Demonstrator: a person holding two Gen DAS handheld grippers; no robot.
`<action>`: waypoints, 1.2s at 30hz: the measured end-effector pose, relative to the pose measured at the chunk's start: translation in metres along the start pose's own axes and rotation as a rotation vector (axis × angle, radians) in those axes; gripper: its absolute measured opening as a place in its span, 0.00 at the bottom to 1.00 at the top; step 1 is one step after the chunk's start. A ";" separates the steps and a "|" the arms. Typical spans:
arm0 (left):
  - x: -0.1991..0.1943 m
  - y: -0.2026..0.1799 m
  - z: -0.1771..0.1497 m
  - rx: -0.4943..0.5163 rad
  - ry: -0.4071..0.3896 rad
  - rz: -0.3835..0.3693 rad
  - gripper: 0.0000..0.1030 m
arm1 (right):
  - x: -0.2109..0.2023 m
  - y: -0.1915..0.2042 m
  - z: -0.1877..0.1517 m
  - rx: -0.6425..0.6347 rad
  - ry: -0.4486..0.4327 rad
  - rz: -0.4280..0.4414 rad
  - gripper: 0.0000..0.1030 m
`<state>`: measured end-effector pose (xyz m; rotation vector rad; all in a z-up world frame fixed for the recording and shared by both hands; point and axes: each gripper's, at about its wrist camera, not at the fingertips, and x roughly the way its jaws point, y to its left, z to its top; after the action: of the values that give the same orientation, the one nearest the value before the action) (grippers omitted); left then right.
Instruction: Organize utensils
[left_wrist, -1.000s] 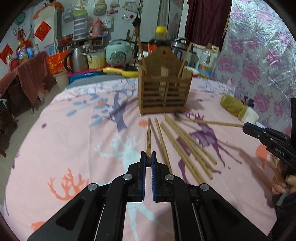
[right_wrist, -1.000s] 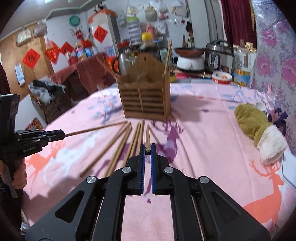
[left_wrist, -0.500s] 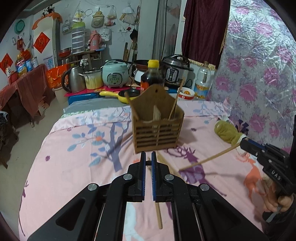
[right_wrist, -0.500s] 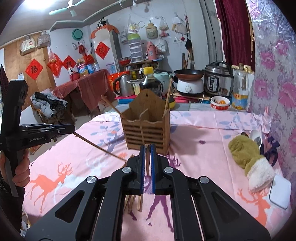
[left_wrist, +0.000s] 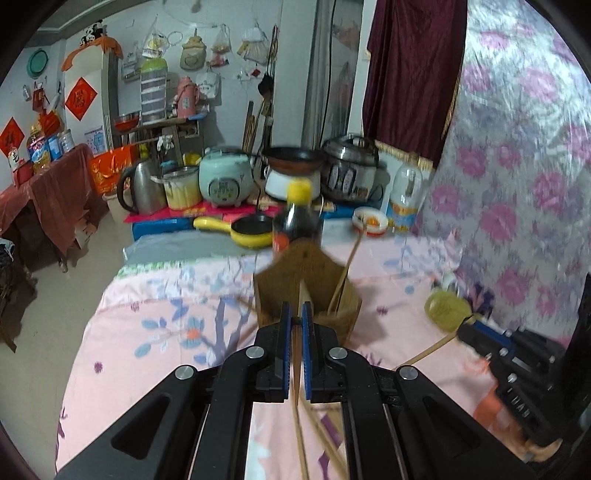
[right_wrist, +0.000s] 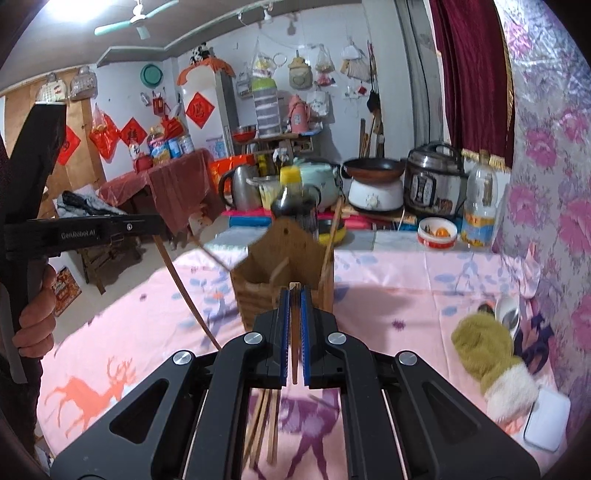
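Nearest the left wrist lens, the left gripper (left_wrist: 293, 319) is clamped on a chopstick (left_wrist: 295, 373) that hangs down toward 6 o'clock between the blue pads. The right gripper (right_wrist: 294, 295) is likewise clamped on its own chopstick (right_wrist: 294, 332), whose top end shows just above the pads. Each grasp sits near one end, so a long free length could swing or pivot in the pads; a small twist of the wrist may let either one slip.

Below both, at 6 o'clock, loose chopsticks (right_wrist: 264, 417) lie on the pink deer-print bench (right_wrist: 110, 332). A dangling tip could catch them and scatter them.

Farther, at 12 o'clock, stands the wooden holder (left_wrist: 306, 280), with a few chopsticks already leaning in it. Both grippers close on it together, so the held chopsticks may cross or knock each other, or strike the rim and tip the light box. Motion blur makes the alignment hard to judge.

Behind it a dark sauce bottle (left_wrist: 295, 221) stands just beside; a shoved holder could topple it.
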<state>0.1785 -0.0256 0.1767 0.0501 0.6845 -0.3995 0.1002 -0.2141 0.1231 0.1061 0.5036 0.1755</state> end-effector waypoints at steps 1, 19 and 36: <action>-0.005 0.000 0.012 -0.008 -0.023 -0.003 0.06 | 0.000 0.000 0.010 0.004 -0.018 0.002 0.06; 0.080 0.031 0.022 -0.138 -0.069 0.042 0.14 | 0.086 -0.004 0.036 0.024 -0.031 -0.091 0.11; 0.024 0.049 -0.081 -0.196 -0.048 0.098 0.94 | -0.005 -0.007 -0.033 0.031 -0.065 -0.084 0.94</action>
<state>0.1642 0.0253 0.0945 -0.1110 0.6687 -0.2378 0.0806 -0.2196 0.0959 0.1205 0.4449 0.0816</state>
